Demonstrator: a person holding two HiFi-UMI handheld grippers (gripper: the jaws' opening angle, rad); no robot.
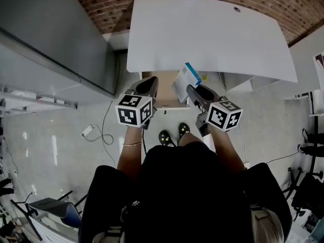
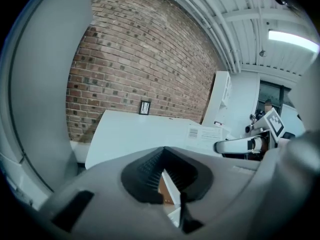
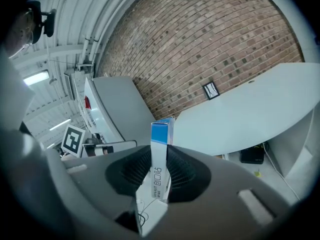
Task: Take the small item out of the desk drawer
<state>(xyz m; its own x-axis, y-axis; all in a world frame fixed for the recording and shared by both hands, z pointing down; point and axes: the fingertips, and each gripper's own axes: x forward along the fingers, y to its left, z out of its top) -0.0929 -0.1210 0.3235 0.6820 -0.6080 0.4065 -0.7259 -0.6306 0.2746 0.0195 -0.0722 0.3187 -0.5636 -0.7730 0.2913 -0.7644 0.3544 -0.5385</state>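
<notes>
**Box out of drawer, held at desk front**

White desk (image 1: 212,34): top mostly bare, so there is open room to set things down. Below its front edge the drawer (image 1: 165,101) appears pulled out, brown inside showing. Left gripper (image 1: 147,86) hovers at the drawer's left, jaws together on nothing, probably placed to push it shut. Right gripper (image 1: 194,91) clamps the small blue-and-white box (image 1: 185,79) upright by its lower half, raised level with the desk's edge, outside the drawer
</notes>
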